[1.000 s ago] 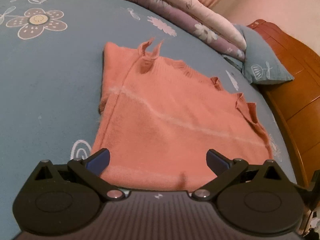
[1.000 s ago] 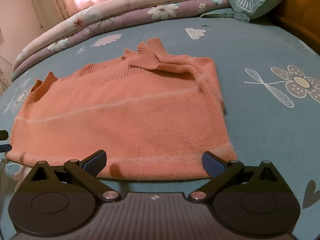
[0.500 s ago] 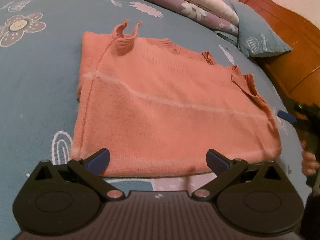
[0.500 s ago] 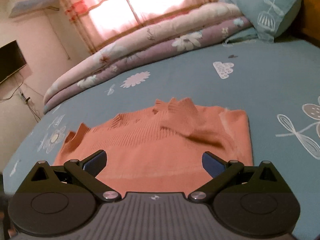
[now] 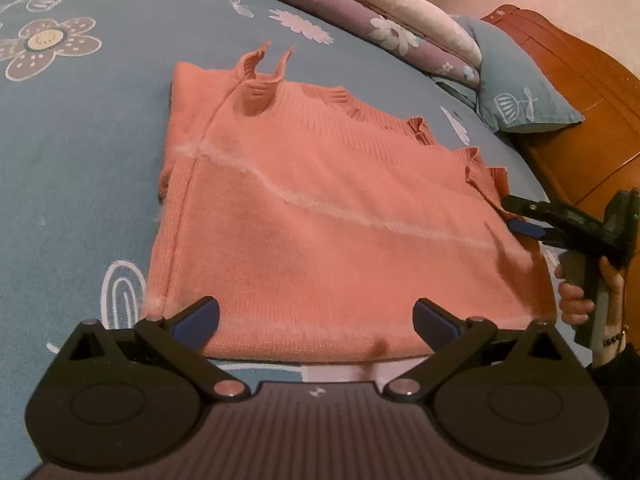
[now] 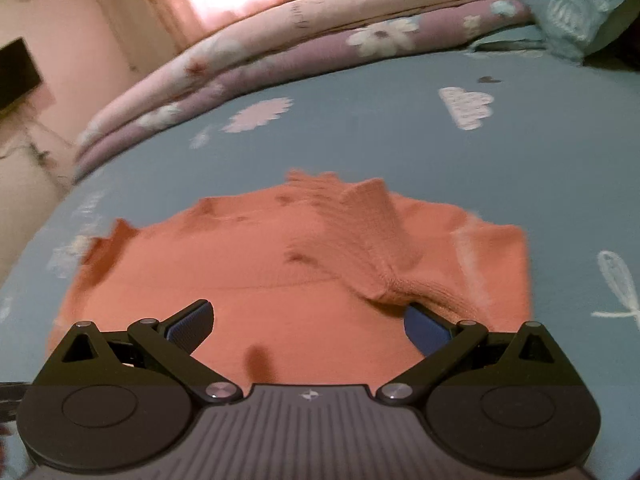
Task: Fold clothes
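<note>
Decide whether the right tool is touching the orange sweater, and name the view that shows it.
Cannot tell. In the left wrist view the right tool meets the orange sweater at its edge, but blur hides any contact or gap.

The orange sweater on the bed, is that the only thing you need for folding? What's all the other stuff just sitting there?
For the folding:
- orange sweater
- left gripper, open
- right gripper, open
- blue bedsheet it lies on

Just lying about:
- rolled floral quilt
- blue pillow
- wooden headboard
- dark screen on the wall
</note>
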Demonstrator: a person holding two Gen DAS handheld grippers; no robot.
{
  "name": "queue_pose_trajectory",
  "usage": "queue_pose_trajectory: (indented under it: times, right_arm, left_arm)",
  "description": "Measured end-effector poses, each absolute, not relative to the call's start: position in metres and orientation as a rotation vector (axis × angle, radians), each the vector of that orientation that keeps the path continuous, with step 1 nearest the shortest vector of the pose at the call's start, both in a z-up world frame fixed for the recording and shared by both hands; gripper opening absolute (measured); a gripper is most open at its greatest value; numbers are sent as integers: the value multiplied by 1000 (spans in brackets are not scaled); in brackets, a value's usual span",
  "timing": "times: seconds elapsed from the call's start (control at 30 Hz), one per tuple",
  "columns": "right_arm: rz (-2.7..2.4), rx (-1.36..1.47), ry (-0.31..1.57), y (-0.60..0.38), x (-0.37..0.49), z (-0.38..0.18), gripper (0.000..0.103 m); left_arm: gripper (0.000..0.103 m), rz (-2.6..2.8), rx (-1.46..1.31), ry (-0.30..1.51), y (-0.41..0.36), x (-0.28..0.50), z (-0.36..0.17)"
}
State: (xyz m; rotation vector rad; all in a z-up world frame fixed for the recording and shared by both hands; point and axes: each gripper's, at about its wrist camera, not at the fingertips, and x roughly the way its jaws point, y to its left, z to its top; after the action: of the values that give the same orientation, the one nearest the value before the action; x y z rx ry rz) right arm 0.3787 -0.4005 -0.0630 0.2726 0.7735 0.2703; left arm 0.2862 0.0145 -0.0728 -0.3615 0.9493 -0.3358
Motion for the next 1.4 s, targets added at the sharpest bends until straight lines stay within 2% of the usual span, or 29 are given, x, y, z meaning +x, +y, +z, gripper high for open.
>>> queue_pose_trajectory:
  times: [0.23,0.4,0.57,0.77,0.83,1.0,1.07,1.1,1.2,1.23,1.27,1.33,1.4]
  right_arm:
    - [205,343,683,-436,380,-62,103]
    - [134,384,691,-452,383,-70,103]
    - [265,480,618,-456,374,-55,103]
    - [254,439,712,-446,389,-72,102]
    - [189,413,733,-452,392,-79,78]
    - [173,357,662,-462,379,-56,77]
    - [159,296,656,-461,377,-51,71]
    - [151,276,679,-461,380,-55,63]
    - [125,253,757,-462,393,-74,56]
    - [125,253,773,-461,396,-80,49]
    - [125,243,772,-459,396,-83,46]
    - [117,212,756,-453,395,-82,13]
    - [109,194,739,-449,391,-75,12]
  left_arm:
    - [102,-322,-332,934,9,284,-73]
    - [102,-320,-316,925,8,283,-73]
    - [102,-320,-317,918,8,283,-74]
    - [102,-318,-305,915,6,283,-74]
    - [102,-318,-306,913,7,283,-74]
    - [102,-323,-380,891,14,281,-73]
    - [102,-329,-395,886,15,281,-73]
    - [102,-332,-398,886,15,281,-73]
    - [102,-337,-393,885,14,282,-74]
    - [102,-337,-388,885,13,282,-74]
    - [102,-338,-385,884,12,282,-74]
    - [102,-338,-389,883,13,283,-75]
    - [102,-339,-396,882,13,283,-74]
